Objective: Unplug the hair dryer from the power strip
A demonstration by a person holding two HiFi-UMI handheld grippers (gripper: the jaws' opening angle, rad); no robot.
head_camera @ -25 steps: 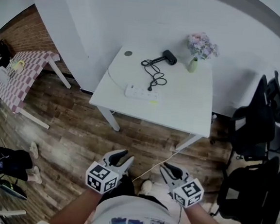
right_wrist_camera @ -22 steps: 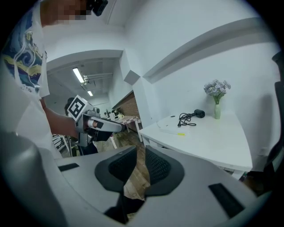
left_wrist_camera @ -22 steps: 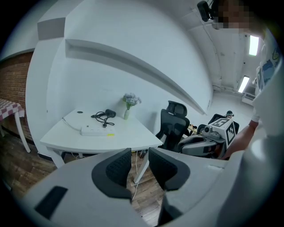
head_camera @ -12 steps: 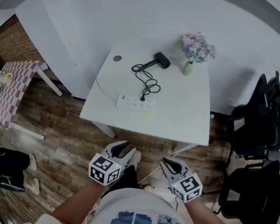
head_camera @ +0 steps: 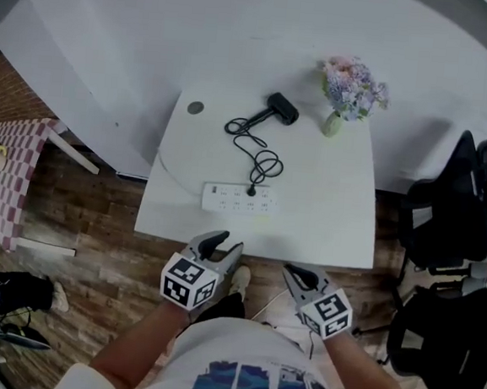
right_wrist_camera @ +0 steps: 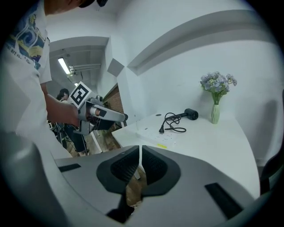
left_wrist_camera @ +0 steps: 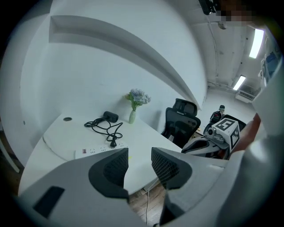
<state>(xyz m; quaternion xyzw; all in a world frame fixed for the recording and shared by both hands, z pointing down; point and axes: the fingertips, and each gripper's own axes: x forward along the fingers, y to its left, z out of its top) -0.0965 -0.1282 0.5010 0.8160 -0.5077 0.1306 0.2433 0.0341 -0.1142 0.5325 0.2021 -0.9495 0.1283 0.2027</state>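
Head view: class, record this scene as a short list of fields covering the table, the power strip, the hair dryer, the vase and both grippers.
table: white, set by the wall
power strip: white, near the table's front edge
hair dryer: black, lying at the back; cord loops to a plug in the strip
vase: holds flowers, right of the dryer
left gripper: in front of the table, jaws opening, nothing between them
right gripper: in front of the table, jaws together, empty
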